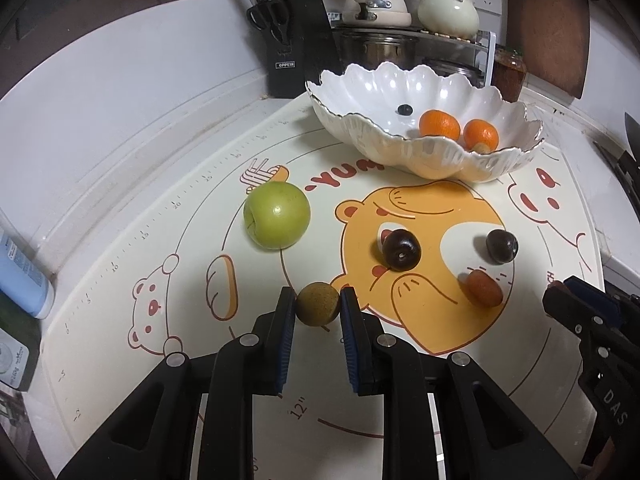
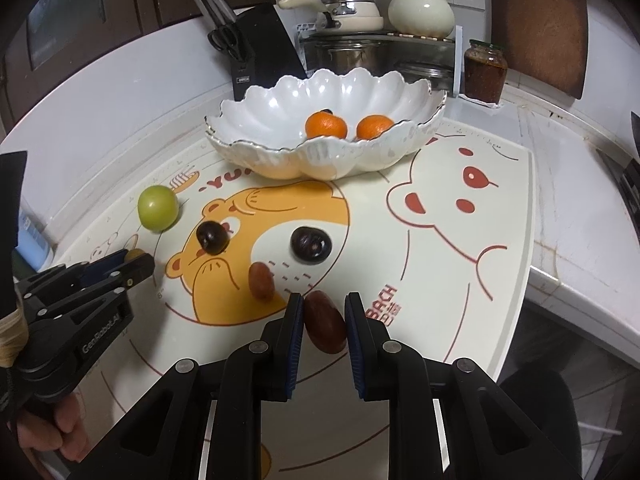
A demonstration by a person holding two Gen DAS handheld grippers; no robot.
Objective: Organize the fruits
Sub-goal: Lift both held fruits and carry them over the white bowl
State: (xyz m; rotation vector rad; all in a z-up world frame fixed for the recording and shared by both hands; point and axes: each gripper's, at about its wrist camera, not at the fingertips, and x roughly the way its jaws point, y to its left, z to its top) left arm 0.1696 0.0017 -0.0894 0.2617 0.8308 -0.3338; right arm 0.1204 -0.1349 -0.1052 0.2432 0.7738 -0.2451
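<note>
My left gripper (image 1: 318,300) is shut on a small brownish-green round fruit (image 1: 317,304) low on the cartoon mat (image 1: 120,272). My right gripper (image 2: 323,312) is shut on a reddish-brown oval date (image 2: 325,327). Loose on the mat lie a green apple (image 1: 277,215), two dark plums (image 1: 401,249) (image 1: 502,245) and a second reddish date (image 1: 484,289). The white scalloped bowl (image 1: 360,92) at the back holds two oranges (image 1: 439,124) (image 1: 481,133) and a small dark berry (image 1: 405,109). In the right wrist view the left gripper (image 2: 138,258) shows at the left.
A black knife block (image 1: 296,44) with scissors, a rack of pots (image 1: 384,12) and a jar (image 2: 485,70) stand behind the bowl. A blue bottle (image 1: 20,276) lies off the mat's left edge. The counter edge drops away at the right (image 2: 560,280).
</note>
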